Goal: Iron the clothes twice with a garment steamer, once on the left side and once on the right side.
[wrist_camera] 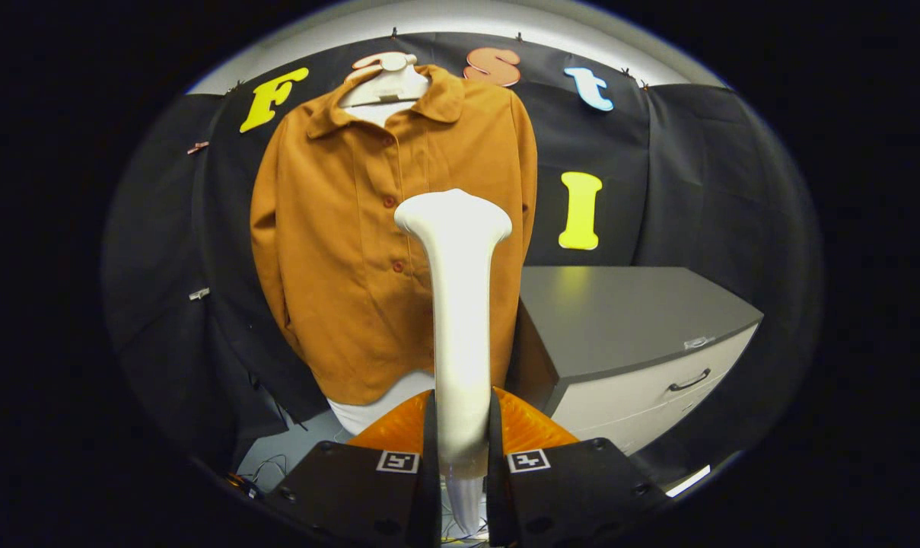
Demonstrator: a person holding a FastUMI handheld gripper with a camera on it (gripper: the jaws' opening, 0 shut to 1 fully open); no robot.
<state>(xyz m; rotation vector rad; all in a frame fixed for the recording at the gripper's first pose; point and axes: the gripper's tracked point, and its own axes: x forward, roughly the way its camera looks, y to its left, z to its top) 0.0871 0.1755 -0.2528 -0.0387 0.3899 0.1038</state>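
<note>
Garment steamer [460,304]: white, held upright between the two fingers of the tongs [462,445]. Both fingers press against the lower part of its handle, one on each side, so the tongs are closed down to the handle's width. The steamer's flared head points upward and overlaps the lower right front of the shirt [353,228]; whether the head touches the cloth cannot be determined. The shirt is rust-orange, collared and buttoned, and hangs on a white mannequin torso [387,84] beyond the fingers. A grey-topped cabinet [627,320] with a drawer handle stands just beside the shirt.
</note>
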